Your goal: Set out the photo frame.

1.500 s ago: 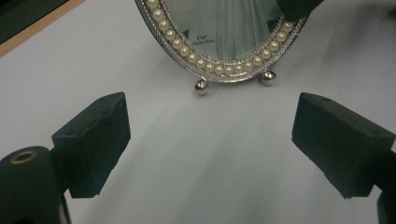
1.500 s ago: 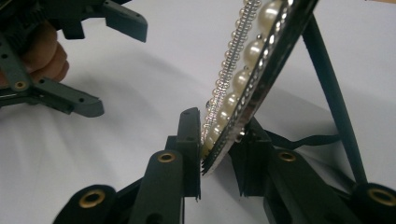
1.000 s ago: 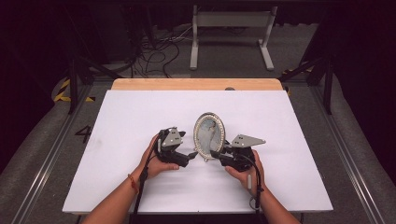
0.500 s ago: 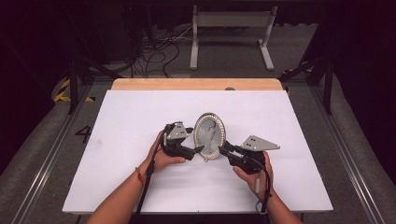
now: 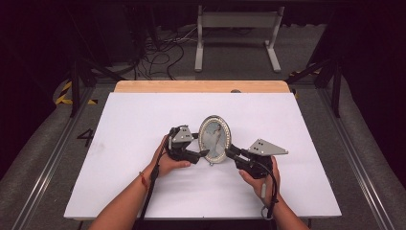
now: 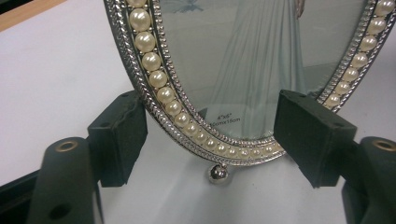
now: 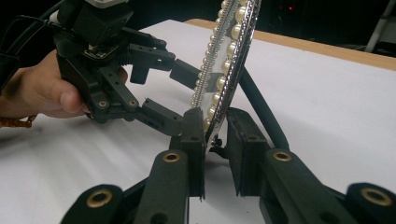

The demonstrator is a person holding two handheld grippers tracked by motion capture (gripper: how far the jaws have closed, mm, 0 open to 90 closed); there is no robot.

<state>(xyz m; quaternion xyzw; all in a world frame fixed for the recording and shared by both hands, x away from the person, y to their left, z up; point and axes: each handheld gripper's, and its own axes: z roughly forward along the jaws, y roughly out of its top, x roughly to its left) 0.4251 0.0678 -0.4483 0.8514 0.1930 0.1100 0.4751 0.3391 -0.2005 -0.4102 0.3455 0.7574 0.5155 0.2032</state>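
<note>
An oval picture frame [image 5: 214, 139] with a pearl-beaded silver rim stands upright on the white table [image 5: 124, 124], around midway between its left and right edges and nearer the near edge than the far one. My right gripper [image 5: 231, 152] grips the frame's lower rim edge-on: in the right gripper view one pad lies against the front face and the other against the back, beside the black stand leg [image 7: 261, 109]. My left gripper [image 5: 203, 153] faces the frame's front; its jaws have just been closing, and they straddle the bottom of the oval, open, their pads [image 6: 119, 140] not yet pressing the rim.
</note>
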